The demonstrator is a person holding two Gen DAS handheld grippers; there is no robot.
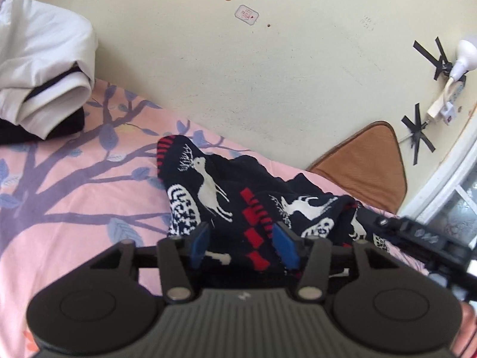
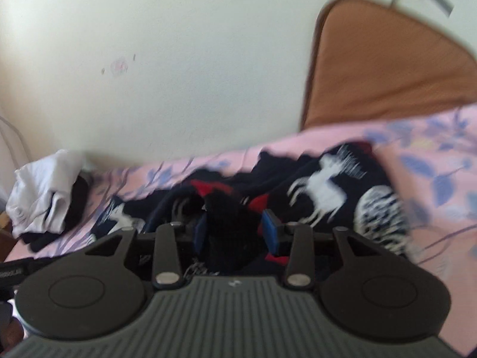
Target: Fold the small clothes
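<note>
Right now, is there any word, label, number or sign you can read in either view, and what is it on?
No text can be read.
Sticker on the wall: reddish print, too small to read.
Left tool body: small pale logo mark, not legible as letters.
Black bar at the right wrist view's left edge: pale lettering, too blurred.

Patterned garment (image 1: 238, 197) on bedsheet (image 1: 74, 197), folded clothes (image 1: 41, 68) left.

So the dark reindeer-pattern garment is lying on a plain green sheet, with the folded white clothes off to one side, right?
Not quite. The sheet is pink with a purple tree-and-leaf print, as the left wrist view shows. The dark reindeer-pattern garment does lie on it, with the folded white clothes off to one side.
</note>
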